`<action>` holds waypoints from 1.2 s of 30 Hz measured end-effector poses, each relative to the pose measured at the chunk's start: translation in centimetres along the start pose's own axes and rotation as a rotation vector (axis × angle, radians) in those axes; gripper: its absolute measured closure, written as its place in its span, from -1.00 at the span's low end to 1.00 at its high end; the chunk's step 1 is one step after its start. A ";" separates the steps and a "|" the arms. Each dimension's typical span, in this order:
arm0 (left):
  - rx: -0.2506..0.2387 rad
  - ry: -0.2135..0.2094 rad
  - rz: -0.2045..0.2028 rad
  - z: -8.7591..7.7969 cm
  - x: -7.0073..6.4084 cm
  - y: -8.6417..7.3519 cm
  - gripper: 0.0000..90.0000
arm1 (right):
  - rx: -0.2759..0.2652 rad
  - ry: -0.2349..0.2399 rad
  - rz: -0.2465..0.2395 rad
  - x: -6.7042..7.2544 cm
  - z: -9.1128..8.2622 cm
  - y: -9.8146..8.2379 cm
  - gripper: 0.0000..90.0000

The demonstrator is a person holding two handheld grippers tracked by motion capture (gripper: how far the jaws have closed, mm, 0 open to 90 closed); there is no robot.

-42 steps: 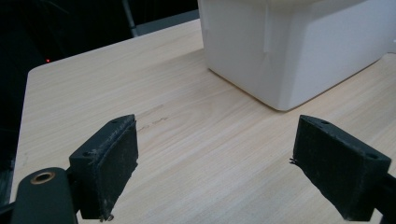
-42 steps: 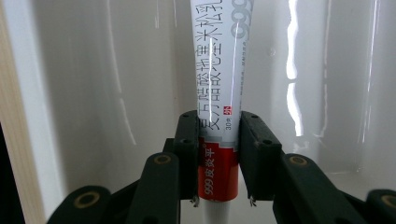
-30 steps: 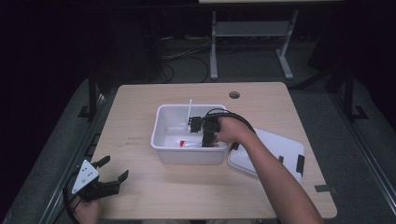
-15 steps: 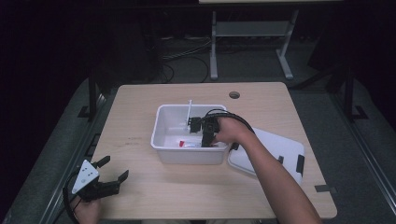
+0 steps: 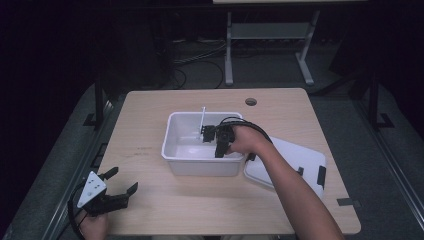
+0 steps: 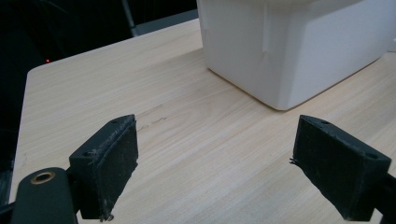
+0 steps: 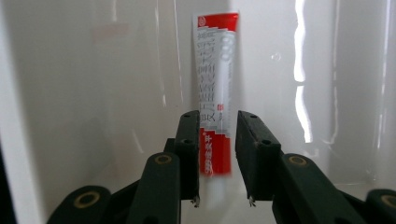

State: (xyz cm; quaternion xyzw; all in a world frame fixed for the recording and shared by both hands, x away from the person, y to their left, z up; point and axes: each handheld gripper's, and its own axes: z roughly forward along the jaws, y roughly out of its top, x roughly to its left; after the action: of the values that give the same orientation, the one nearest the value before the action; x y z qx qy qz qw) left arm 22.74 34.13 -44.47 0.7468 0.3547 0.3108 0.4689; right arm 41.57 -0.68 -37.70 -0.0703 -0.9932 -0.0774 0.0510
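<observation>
change: none, your hands hold position
right gripper (image 7: 218,154): narrow around toothpaste tube (image 7: 215,88) in bin (image 5: 172,150), contact unclear
left gripper (image 6: 215,163): wide, empty, over counter (image 6: 187,121)

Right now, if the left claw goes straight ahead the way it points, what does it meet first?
Probably the white plastic tub, near its corner; only bare wooden tabletop lies between, though depth is hard to judge.

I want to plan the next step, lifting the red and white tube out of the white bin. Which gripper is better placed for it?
The right gripper: it is inside the white bin, jaws on both sides of the toothpaste tube. The left gripper sits open at the table's near corner.
</observation>
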 end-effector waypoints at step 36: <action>0.001 0.000 0.004 0.1 -0.1 0.0 -0.70 | -0.088 -0.070 0.009 1.2 -5.0 -0.5 0.26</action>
State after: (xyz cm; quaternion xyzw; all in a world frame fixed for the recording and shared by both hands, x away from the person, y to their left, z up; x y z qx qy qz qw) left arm 22.78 34.02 -44.47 0.7477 0.3533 0.3115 0.4680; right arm 40.80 -1.82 -32.72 -0.0798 -0.9896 -0.1185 0.0136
